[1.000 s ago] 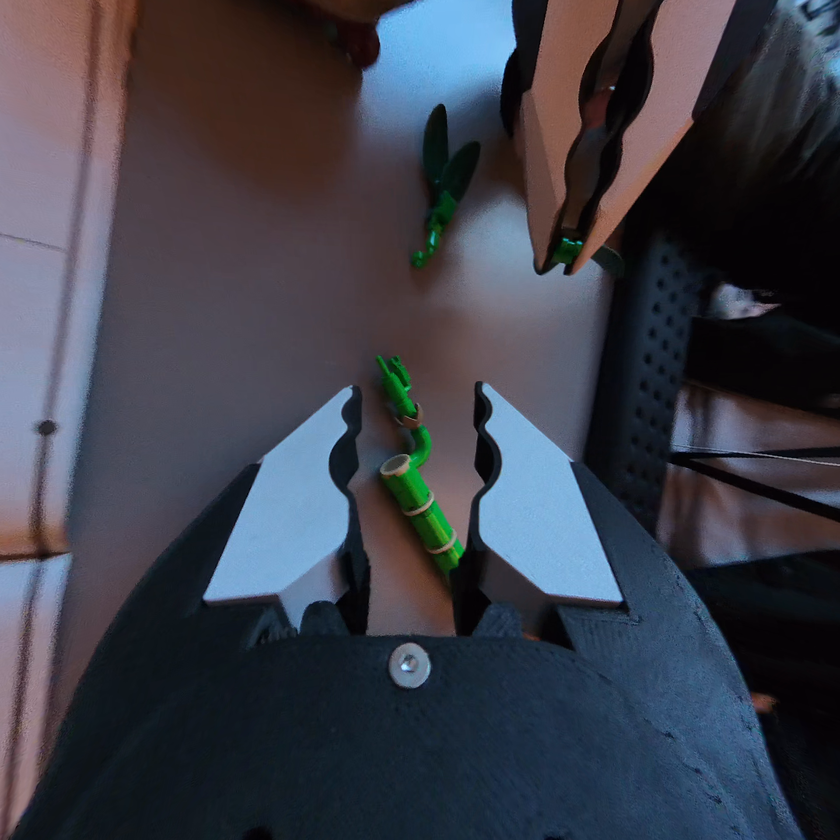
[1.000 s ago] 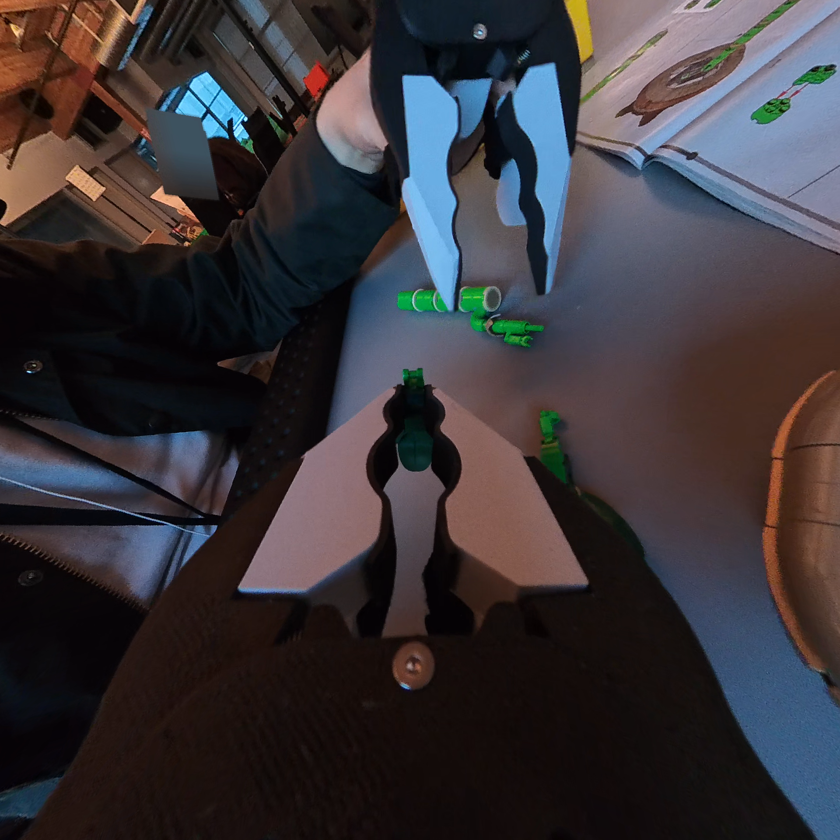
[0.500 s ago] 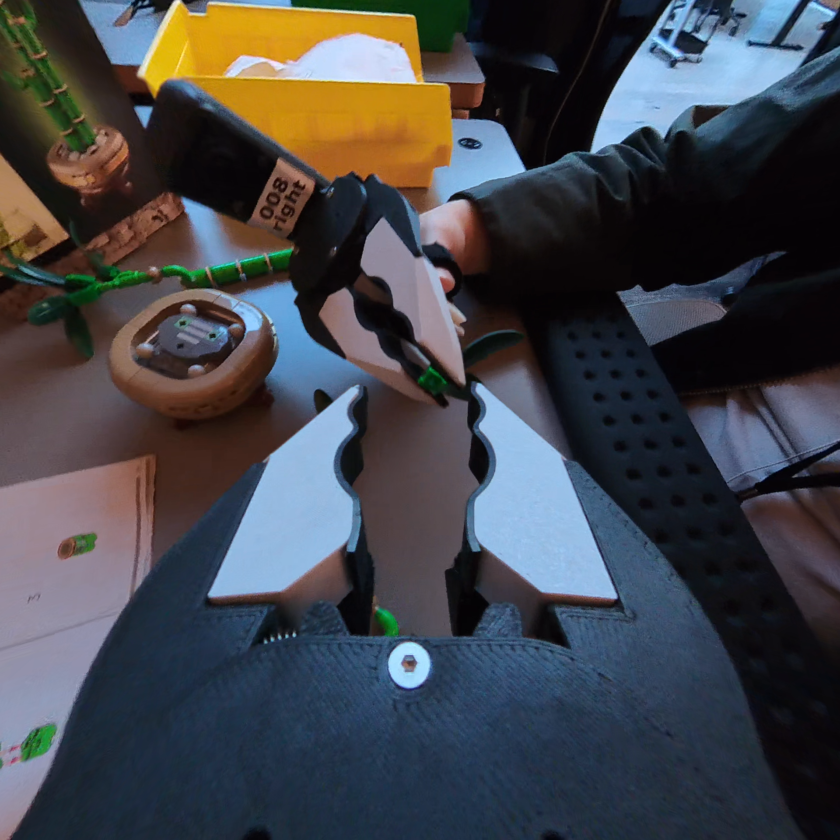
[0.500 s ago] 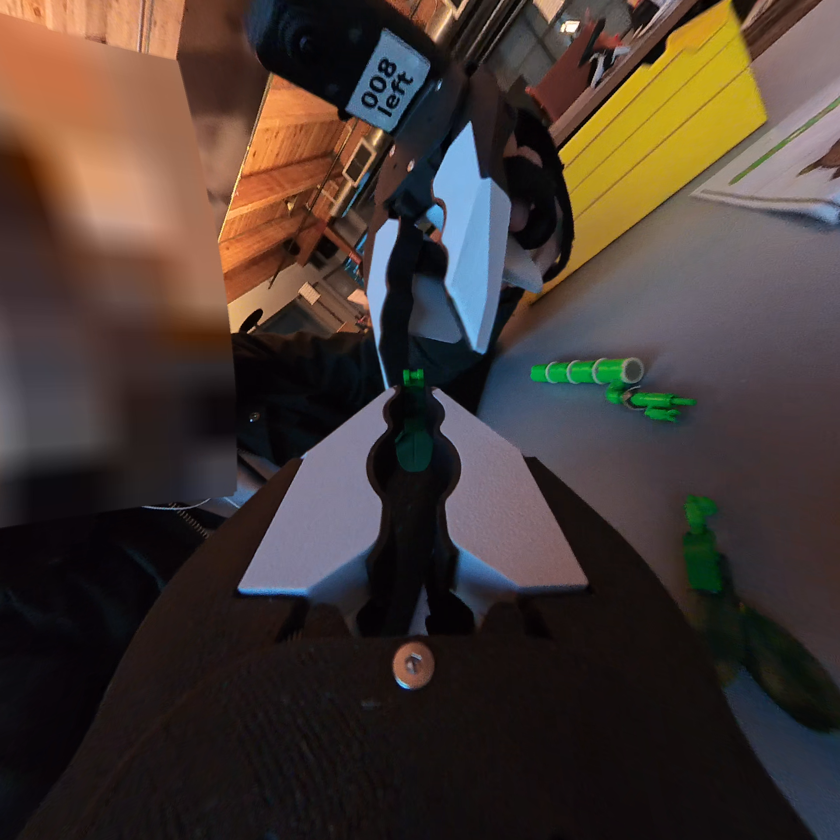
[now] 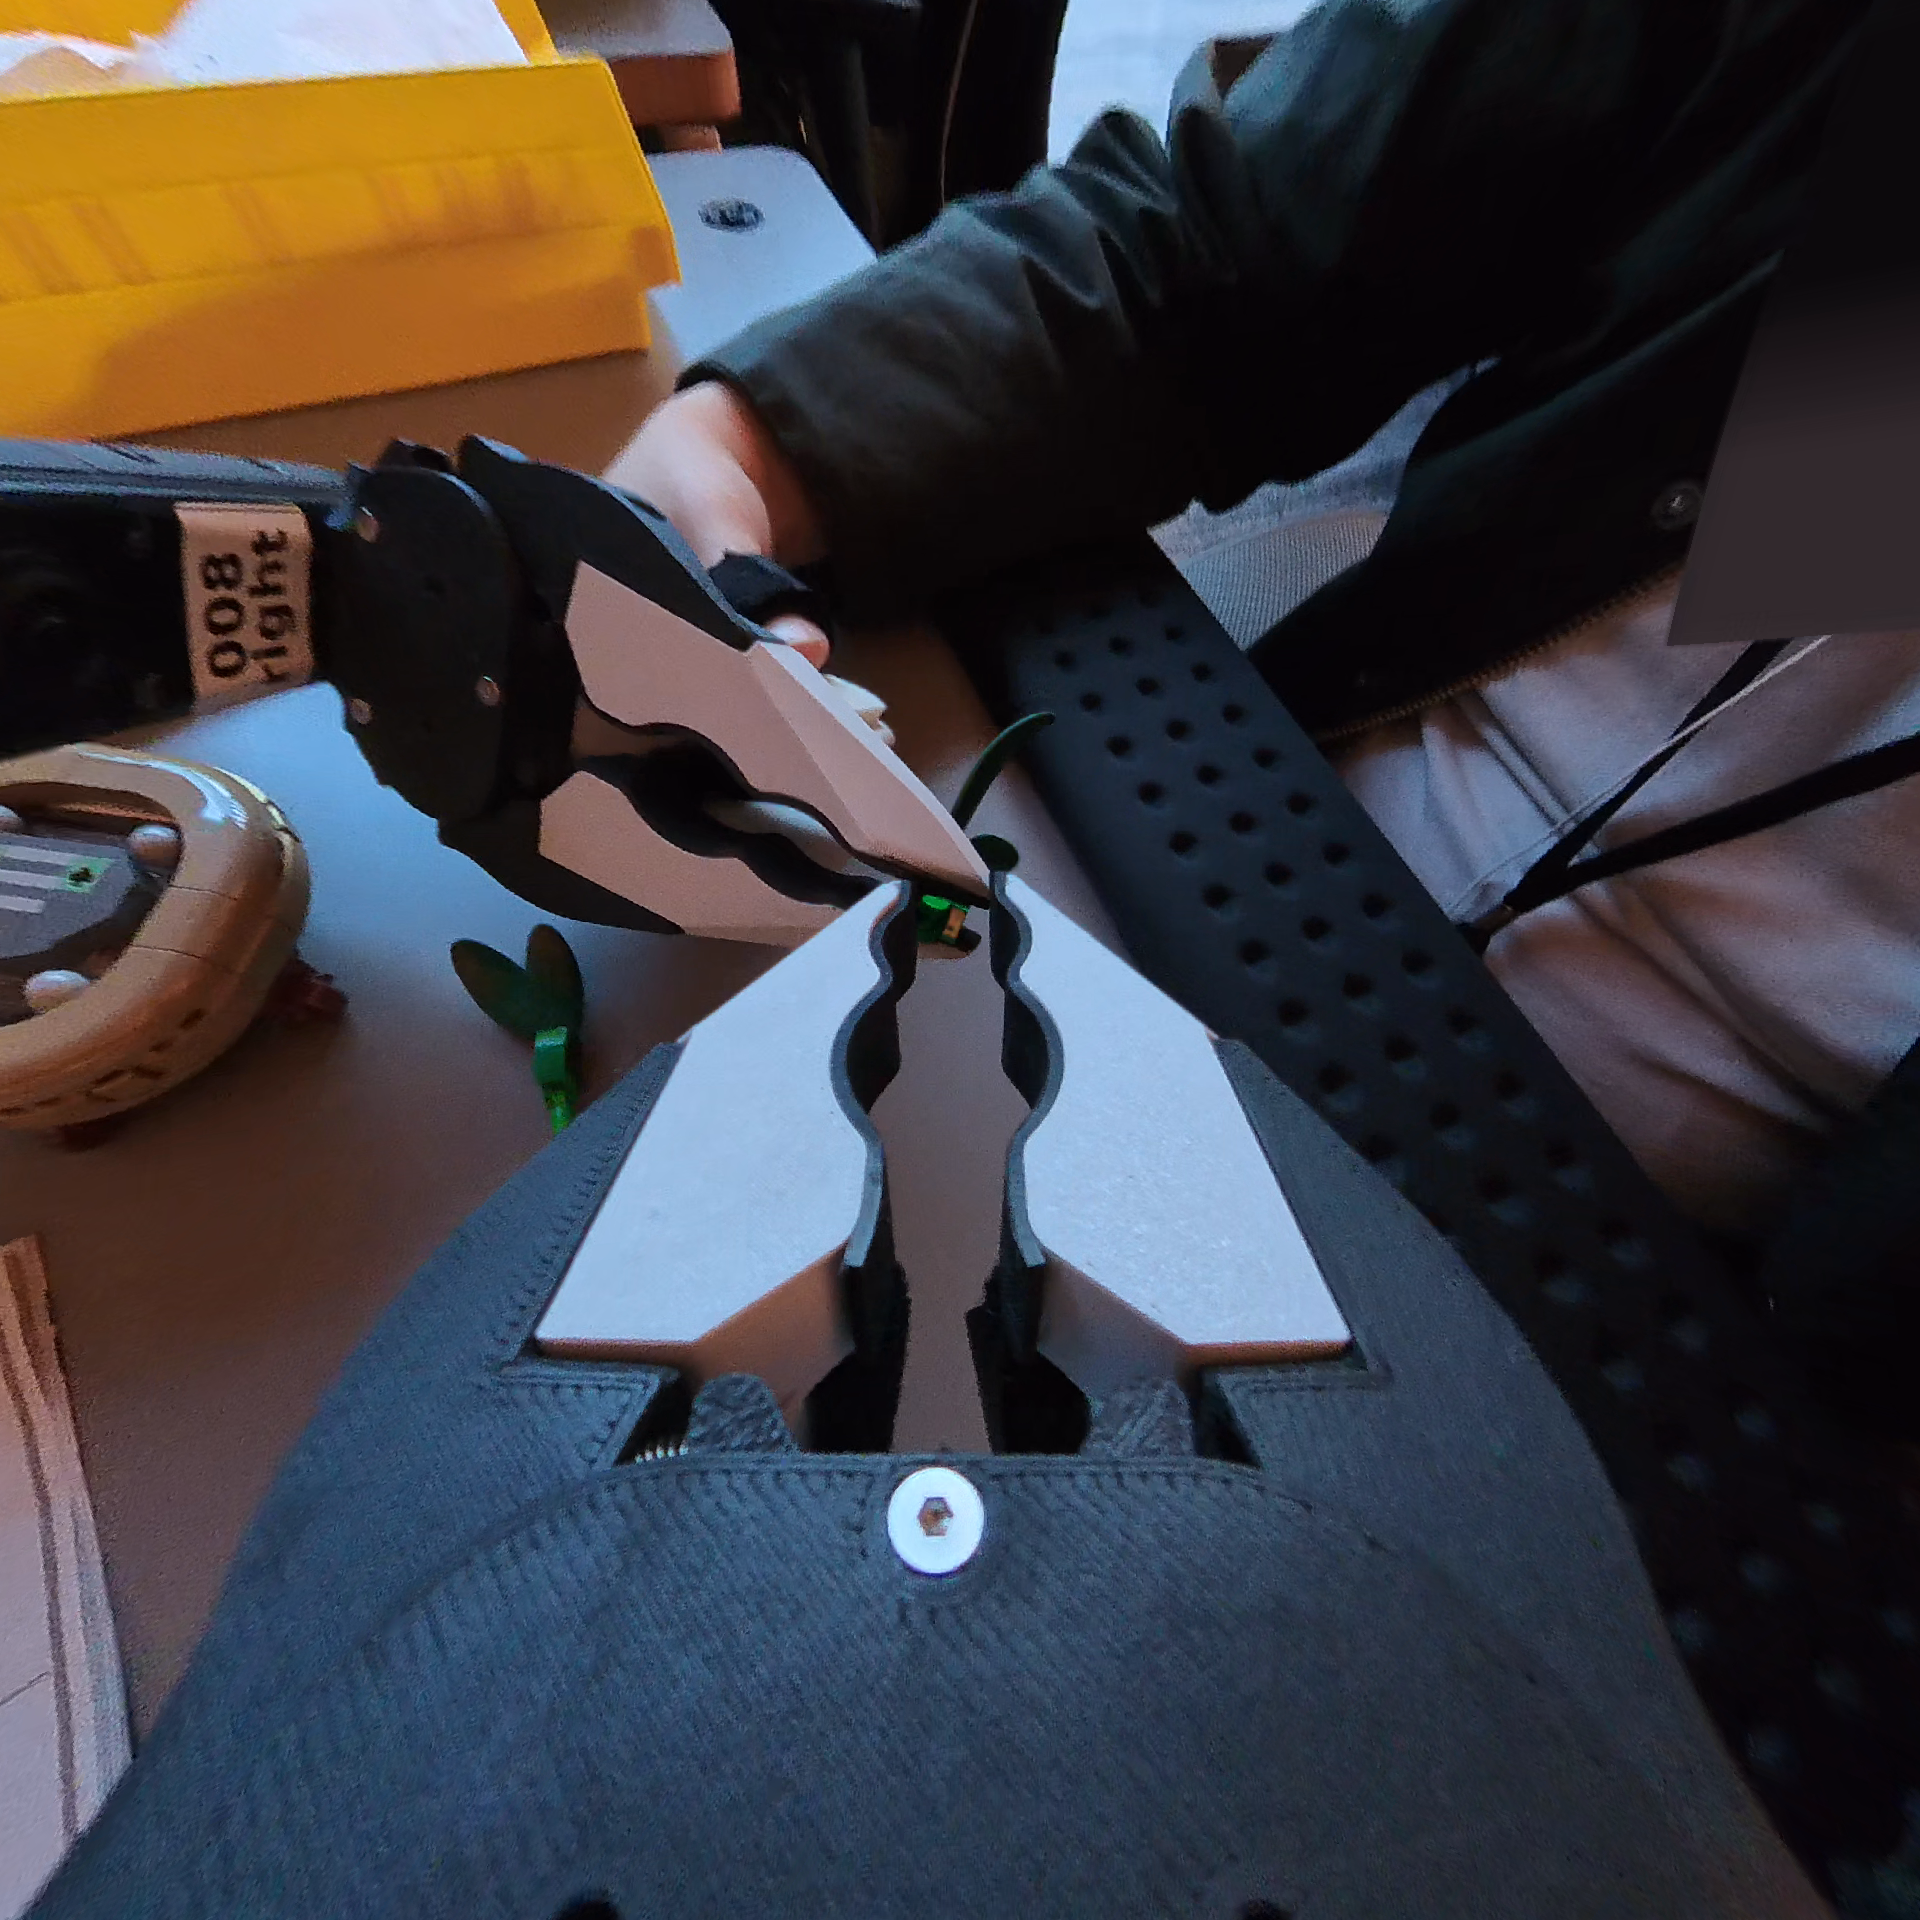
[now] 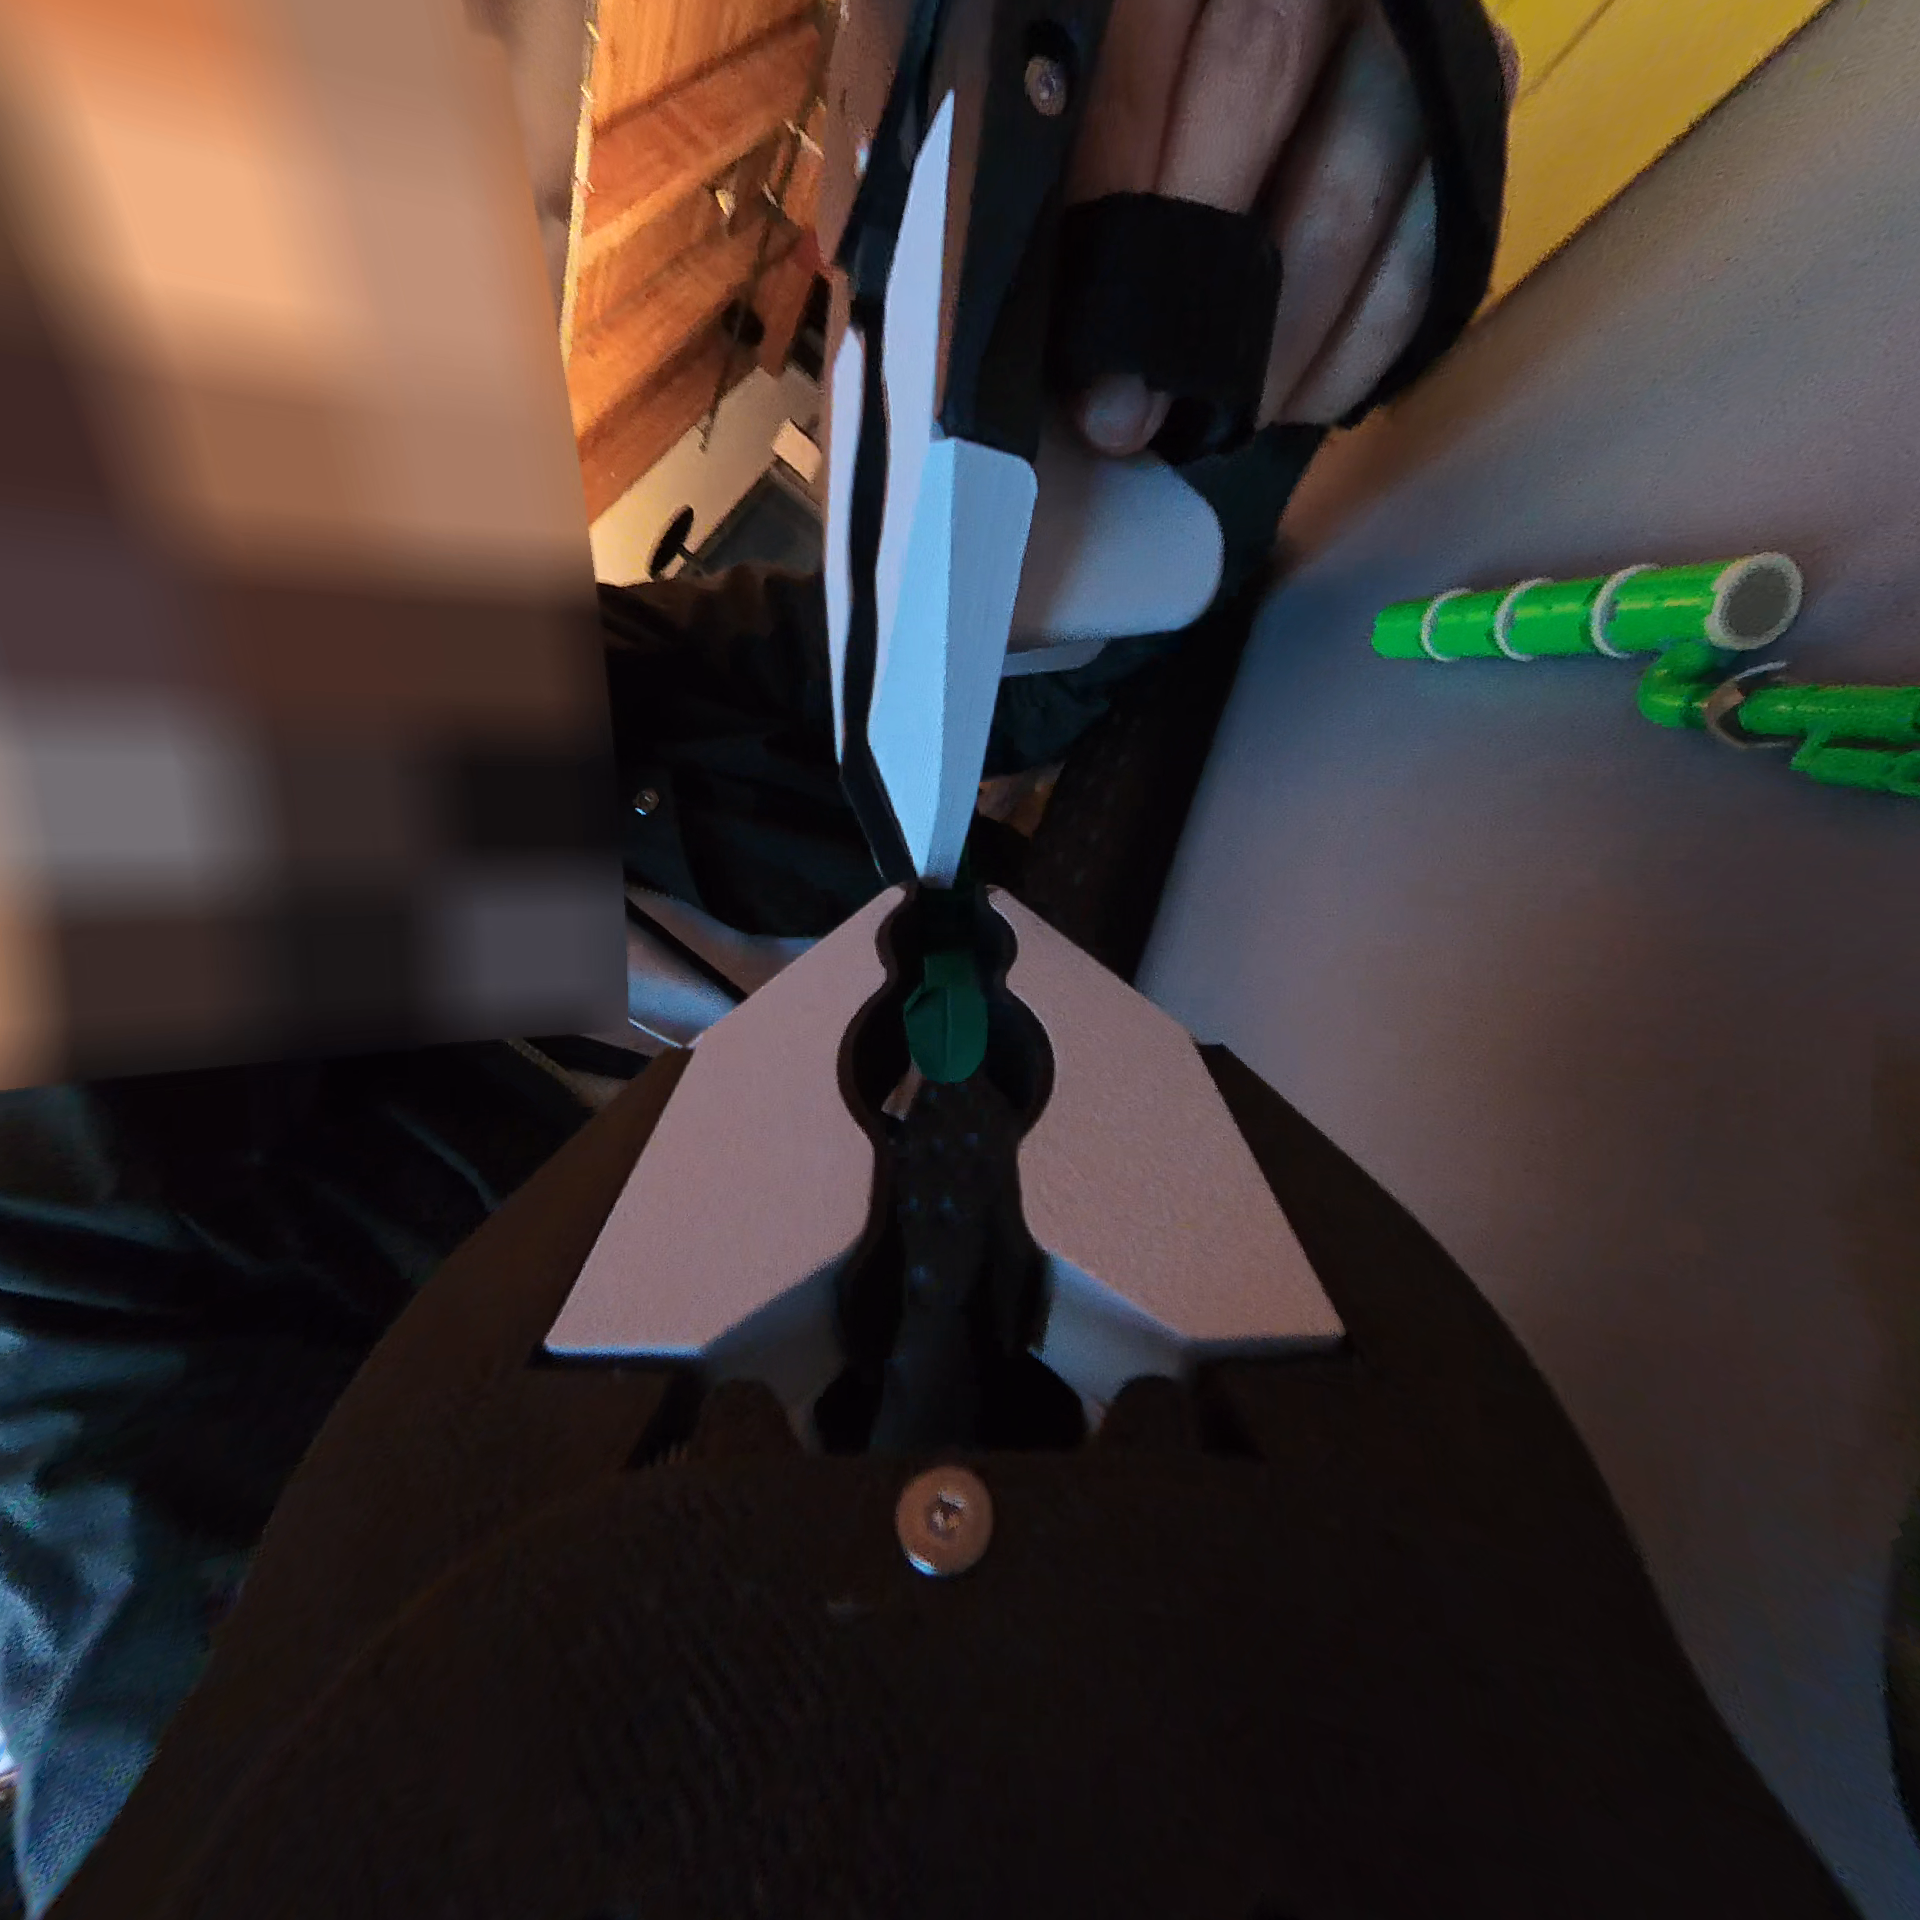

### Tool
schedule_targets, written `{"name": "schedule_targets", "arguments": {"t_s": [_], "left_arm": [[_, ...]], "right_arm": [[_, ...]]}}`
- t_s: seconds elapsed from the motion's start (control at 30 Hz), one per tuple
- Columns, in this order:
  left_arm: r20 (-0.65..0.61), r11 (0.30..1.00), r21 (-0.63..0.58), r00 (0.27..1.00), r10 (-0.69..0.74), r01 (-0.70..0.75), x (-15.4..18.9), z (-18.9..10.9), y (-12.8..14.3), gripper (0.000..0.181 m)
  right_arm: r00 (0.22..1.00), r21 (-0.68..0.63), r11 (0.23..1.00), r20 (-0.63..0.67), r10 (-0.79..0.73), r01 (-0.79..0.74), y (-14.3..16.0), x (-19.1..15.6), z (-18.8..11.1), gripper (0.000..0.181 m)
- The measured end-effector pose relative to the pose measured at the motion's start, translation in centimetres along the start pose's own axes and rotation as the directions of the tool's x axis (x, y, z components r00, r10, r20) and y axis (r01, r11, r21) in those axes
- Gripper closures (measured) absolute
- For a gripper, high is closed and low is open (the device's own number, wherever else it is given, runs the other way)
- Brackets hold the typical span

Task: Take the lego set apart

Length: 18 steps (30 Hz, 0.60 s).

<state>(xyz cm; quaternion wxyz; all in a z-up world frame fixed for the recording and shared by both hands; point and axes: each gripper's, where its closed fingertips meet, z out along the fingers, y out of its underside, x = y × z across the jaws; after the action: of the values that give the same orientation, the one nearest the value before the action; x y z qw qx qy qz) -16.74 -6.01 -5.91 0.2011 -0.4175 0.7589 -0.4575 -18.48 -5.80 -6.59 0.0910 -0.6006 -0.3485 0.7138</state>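
The right gripper point(image 6: 943, 904) pinches a small leaf sprig point(image 6: 943, 1013) at its tips, offering the bright green stub (barely showing) to the left gripper point(image 5: 943, 902), whose jaws stand narrowly apart around it — likely to pull it off. Beyond, the bamboo stalk point(image 6: 1579, 621) lies aside on the table point(image 6: 1507, 987).

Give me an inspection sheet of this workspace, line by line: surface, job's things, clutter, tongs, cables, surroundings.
Surface: grey tabletop, dim light.
Job's things: small green leafy lego sprig held in the air; bright green ringed bamboo stalk lying flat; loose dark green leaf pair; tan round lego pot base.
Clutter: yellow plastic bin; paper booklet at the left edge.
Tongs: right tongs shut on the sprig; left tongs slightly open around its tip.
Cables: nothing seen.
Surroundings: person's dark sleeve; black perforated chair edge.
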Motion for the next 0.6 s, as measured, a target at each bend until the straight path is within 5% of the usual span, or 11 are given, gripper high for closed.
{"name": "schedule_targets", "arguments": {"t_s": [0.27,0.43,0.6], "left_arm": [[0.070,0.988,-0.145,0.997,-0.038,0.048,-1.6,0.8,3.2,0.179],[0.205,0.969,-0.082,0.955,-0.214,0.235,-5.5,-1.4,4.5,0.167],[0.241,0.936,-0.049,0.914,-0.327,0.348,-7.2,-2.4,5.6,0.164]], "right_arm": [[0.968,-0.104,0.994,-0.247,-0.042,0.017,1.5,3.5,-1.3,0.175],[0.842,-0.230,0.969,-0.501,-0.201,0.094,2.5,6.7,-4.3,0.175],[0.736,-0.381,0.901,-0.547,-0.399,0.205,2.9,7.9,-4.2,0.165]]}}
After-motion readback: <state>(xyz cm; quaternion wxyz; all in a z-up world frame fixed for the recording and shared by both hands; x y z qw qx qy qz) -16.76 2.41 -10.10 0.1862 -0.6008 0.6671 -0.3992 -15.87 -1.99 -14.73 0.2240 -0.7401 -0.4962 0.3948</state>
